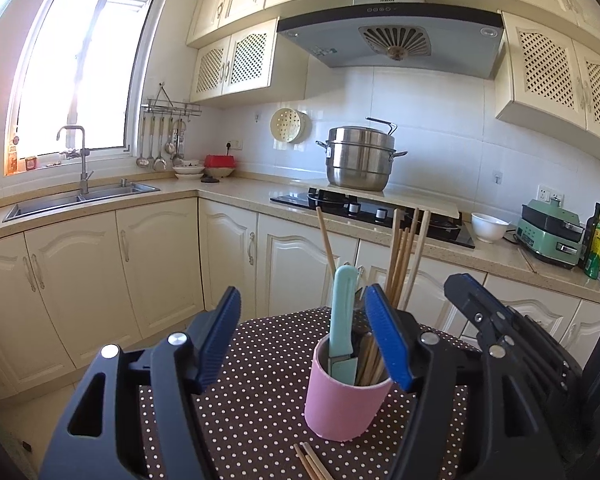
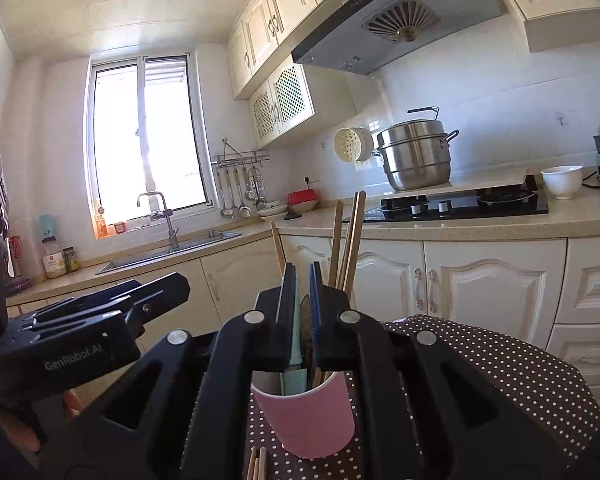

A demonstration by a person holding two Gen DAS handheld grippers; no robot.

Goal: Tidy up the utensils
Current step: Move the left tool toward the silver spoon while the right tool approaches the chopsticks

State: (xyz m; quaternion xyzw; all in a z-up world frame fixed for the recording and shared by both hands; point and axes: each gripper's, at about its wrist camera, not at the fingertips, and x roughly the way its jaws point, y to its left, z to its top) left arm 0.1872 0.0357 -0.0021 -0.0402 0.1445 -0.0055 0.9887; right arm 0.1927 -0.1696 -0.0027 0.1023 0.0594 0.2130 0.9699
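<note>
A pink cup (image 1: 346, 400) stands on the polka-dot table (image 1: 256, 416) and holds several wooden chopsticks (image 1: 404, 256) and a mint-green knife (image 1: 342, 320), handle up. My left gripper (image 1: 304, 336) is open, its right finger beside the cup's rim. My right gripper (image 2: 302, 312) is shut on the mint-green knife (image 2: 296, 344) just above the pink cup (image 2: 306, 412), with chopsticks (image 2: 354, 240) rising behind it. A few loose chopsticks (image 1: 312, 462) lie on the table in front of the cup; they also show in the right wrist view (image 2: 258, 464).
Cream cabinets and a counter run behind the table, with a sink (image 1: 80, 196), a black hob (image 1: 364, 208) bearing a steel steamer pot (image 1: 360, 156), a white bowl (image 1: 489, 227) and a green appliance (image 1: 548, 234). The other gripper's body (image 1: 512, 332) sits at right.
</note>
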